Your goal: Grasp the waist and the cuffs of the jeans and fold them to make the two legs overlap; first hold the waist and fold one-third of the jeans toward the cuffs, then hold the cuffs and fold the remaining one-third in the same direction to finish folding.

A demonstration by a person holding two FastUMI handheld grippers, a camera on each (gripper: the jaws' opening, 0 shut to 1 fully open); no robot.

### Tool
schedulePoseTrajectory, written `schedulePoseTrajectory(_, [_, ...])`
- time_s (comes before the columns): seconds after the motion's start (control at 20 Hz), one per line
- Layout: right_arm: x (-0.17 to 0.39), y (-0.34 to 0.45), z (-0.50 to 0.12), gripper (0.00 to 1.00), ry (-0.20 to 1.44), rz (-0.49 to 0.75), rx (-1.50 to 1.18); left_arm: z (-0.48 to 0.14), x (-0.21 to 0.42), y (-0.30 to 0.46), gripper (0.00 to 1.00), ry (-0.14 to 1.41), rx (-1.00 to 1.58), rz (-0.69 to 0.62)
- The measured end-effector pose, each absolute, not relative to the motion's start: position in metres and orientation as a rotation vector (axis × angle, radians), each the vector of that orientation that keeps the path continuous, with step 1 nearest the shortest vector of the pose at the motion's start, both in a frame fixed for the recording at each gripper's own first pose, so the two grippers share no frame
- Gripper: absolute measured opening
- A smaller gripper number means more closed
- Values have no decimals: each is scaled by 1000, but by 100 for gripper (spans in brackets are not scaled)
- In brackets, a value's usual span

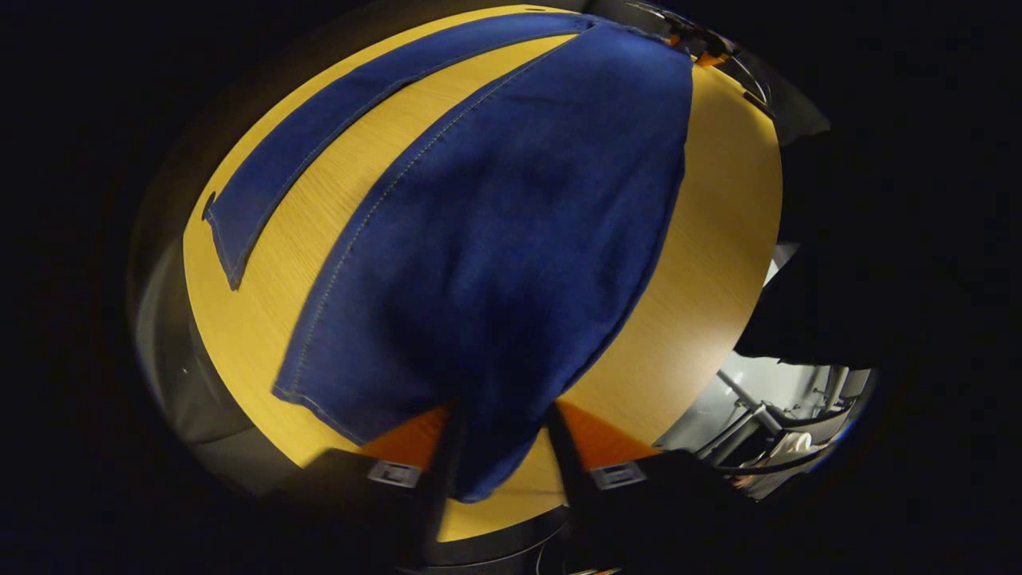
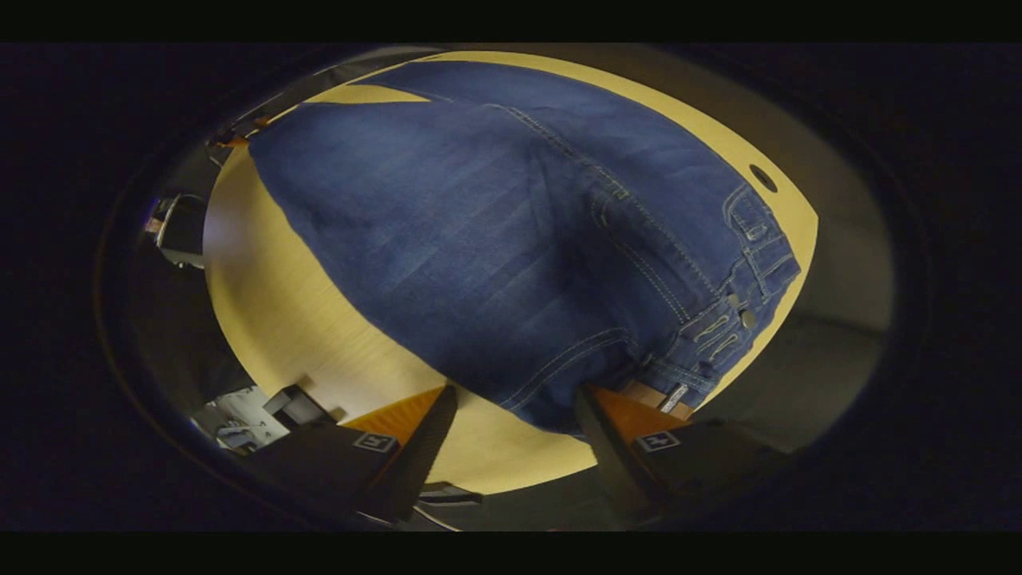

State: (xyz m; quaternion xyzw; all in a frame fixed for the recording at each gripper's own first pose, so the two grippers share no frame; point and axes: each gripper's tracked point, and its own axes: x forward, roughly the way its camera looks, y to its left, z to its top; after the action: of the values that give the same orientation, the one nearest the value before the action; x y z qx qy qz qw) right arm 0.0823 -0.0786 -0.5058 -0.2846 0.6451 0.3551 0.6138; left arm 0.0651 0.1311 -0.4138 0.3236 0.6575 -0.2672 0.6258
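Surface: wooden table (image 1: 711, 263), pale yellow grain, jeans (image 1: 511, 263) spread over it.
Left gripper (image 1: 501, 447): fingers apart, a bunched fold of a jeans leg hangs down between them; real pinch or just a loose frame, cannot tell.
Ahead of left fingers: that leg rises away from the tips; other leg (image 1: 319, 152) lies flat, off to the far left, bare table between the two.
Right gripper (image 2: 515, 415): fingers spread, waist edge of jeans drops between them; contact unclear, grip cannot tell.
Beside right fingers: waistband (image 2: 742, 271) with button and belt loops, just past the right-hand finger.
Far edge: other gripper (image 1: 703, 44) at top, beyond the jeans.
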Motion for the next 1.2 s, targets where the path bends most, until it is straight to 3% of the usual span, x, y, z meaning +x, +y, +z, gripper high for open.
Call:
schedulePoseTrajectory(0.1, [110,-74,-504,38,1436,718,-636,-412,70,127,9,1521,676,-570])
schedulePoseTrajectory(0.15, [111,-77,-503,14,1444,688,-621,-407,73,123,6,1527,626,-546])
schedulePoseTrajectory(0.25, [110,-74,-500,5,1426,639,-559,-404,80,118,6,1546,523,-481])
schedulePoseTrajectory(0.35, [108,-75,-499,5,1405,597,-488,-401,90,119,2,1515,492,-447])
schedulePoseTrajectory(0.4, [108,-74,-497,5,1386,580,-453,-399,94,121,6,1487,498,-439])
schedulePoseTrajectory(0.8, [142,-56,-434,5,1183,457,-222,-396,114,114,6,1390,397,-314])
schedulePoseTrajectory(0.85, [153,-52,-424,0,1140,431,-170,-389,122,112,2,1367,372,-297])
schedulePoseTrajectory(0.95, [173,-48,-406,10,1079,391,-87,-381,150,110,6,1308,300,-250])
schedulePoseTrajectory(1.2, [228,-44,-376,5,960,334,-93,-353,234,109,6,1206,155,-159])
